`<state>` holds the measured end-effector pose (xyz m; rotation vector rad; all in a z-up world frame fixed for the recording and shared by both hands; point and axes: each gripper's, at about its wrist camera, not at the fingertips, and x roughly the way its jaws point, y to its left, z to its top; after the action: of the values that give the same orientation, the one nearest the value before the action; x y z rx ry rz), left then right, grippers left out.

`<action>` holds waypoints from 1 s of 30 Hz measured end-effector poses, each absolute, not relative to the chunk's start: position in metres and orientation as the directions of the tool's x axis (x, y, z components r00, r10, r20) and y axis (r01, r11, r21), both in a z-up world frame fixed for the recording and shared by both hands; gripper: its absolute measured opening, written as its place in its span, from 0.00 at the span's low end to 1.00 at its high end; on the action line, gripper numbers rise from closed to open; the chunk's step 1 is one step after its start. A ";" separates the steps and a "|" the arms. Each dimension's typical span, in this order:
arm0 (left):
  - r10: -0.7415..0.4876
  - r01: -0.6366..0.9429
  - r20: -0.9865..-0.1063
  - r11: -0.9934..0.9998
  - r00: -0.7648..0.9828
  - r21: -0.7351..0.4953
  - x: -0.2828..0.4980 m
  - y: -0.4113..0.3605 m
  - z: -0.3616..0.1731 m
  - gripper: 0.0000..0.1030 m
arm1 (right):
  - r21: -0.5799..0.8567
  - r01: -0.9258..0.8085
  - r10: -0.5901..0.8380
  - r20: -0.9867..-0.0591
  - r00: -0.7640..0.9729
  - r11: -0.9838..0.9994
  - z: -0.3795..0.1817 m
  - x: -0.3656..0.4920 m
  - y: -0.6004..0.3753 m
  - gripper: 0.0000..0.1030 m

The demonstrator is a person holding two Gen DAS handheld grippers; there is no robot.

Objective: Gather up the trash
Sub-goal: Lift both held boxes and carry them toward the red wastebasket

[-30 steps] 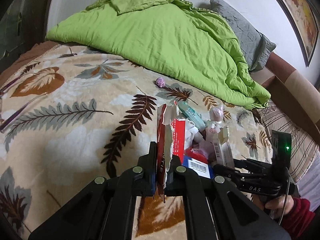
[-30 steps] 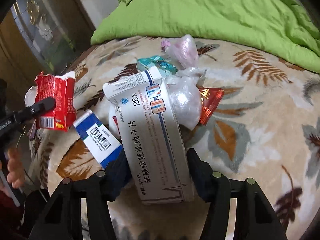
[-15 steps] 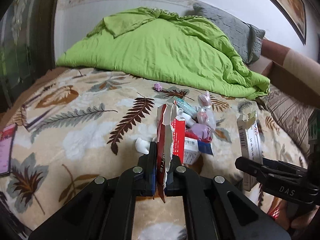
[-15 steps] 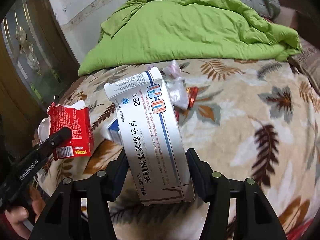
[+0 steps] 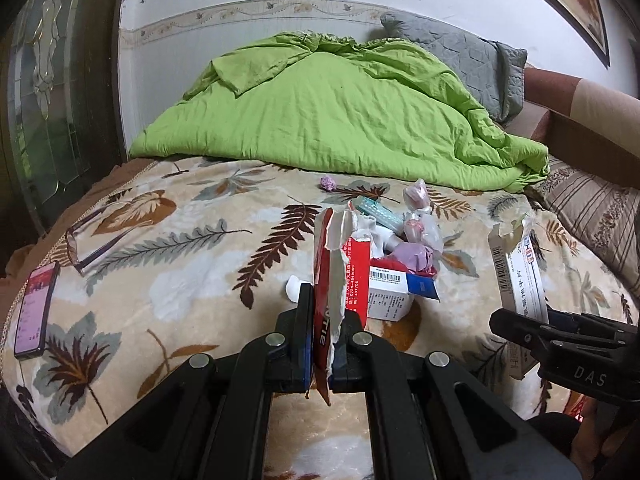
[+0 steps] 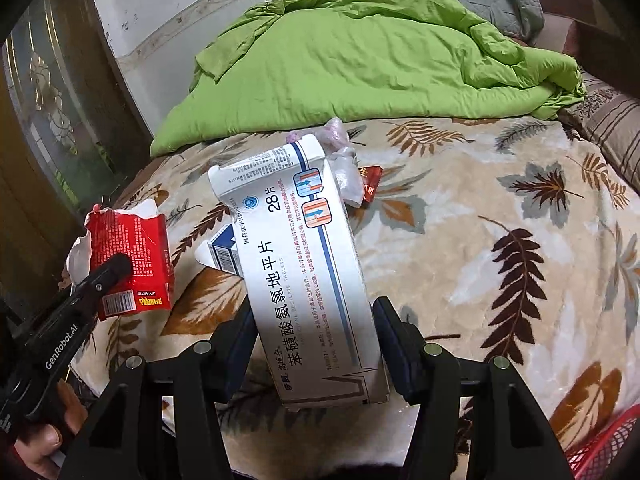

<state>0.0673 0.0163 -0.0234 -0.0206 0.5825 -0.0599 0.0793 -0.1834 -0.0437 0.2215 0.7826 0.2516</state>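
My left gripper (image 5: 322, 340) is shut on a torn red carton (image 5: 330, 264), held upright above the bed; the carton also shows in the right wrist view (image 6: 132, 264). My right gripper (image 6: 314, 332) is shut on a long white medicine box (image 6: 304, 264), which also shows at the right of the left wrist view (image 5: 520, 276). A pile of trash lies on the leaf-patterned blanket (image 5: 180, 248): a white and blue box (image 5: 394, 292), a teal packet (image 5: 378, 214), crumpled plastic bags (image 5: 418, 236) and a small purple wad (image 5: 328, 183).
A green duvet (image 5: 340, 112) and grey pillow (image 5: 460, 52) fill the far half of the bed. A phone (image 5: 36, 312) and glasses (image 5: 92, 240) lie near the left edge. A red mesh basket (image 6: 604, 448) shows at bottom right of the right wrist view.
Both grippers have pulled back and up from the trash pile, each carrying its box. The pile now looks smaller and farther away.
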 end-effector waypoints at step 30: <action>-0.057 0.047 -0.557 0.998 0.829 -0.032 0.066 0.018 -0.026 0.04 | 0.264 -0.121 0.273 -0.677 0.684 0.957 -0.043 0.081 -0.184 0.61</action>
<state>0.0665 0.0179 -0.0258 -0.0173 0.5918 -0.0549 0.0808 -0.1835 -0.0426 0.2049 0.7887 0.2230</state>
